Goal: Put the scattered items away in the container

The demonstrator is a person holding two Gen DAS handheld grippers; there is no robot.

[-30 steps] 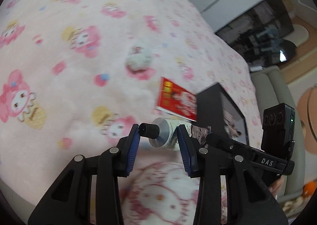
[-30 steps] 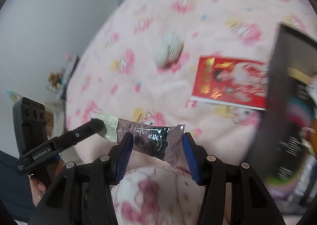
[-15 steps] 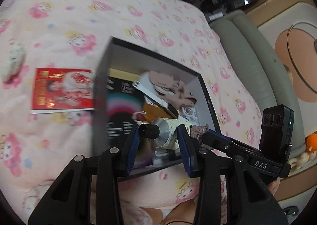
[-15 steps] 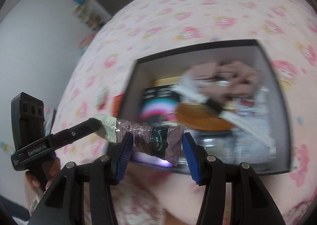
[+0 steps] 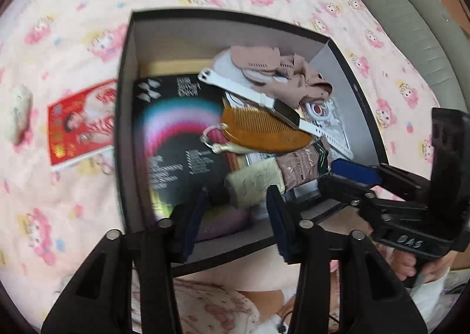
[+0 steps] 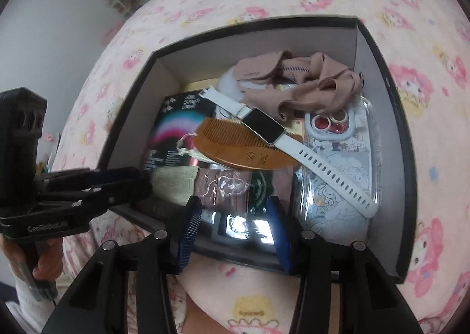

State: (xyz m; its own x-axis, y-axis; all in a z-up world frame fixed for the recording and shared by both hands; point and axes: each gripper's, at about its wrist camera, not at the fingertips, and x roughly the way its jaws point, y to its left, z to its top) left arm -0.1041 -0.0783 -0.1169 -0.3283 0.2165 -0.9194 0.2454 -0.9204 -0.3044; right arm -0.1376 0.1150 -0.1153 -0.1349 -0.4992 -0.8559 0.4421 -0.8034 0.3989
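We see both claws, left (image 5: 235,213) and right (image 6: 233,225), parted around tube (image 5: 276,170), hanging inside box (image 5: 126,104) near wall, grip unclear

left wrist: close, looking down | right wrist: same | shared: box (image 5: 129,116) (image 6: 396,157) interior

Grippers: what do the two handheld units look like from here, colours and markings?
Both are matte black plastic frames with silver screws and blue ribbed pads. The left gripper reads "GenRobot.AI" in white; the right gripper reads "DAS". Each carries a black boxy module. Bare fingers show on both handles; no cable is clear.
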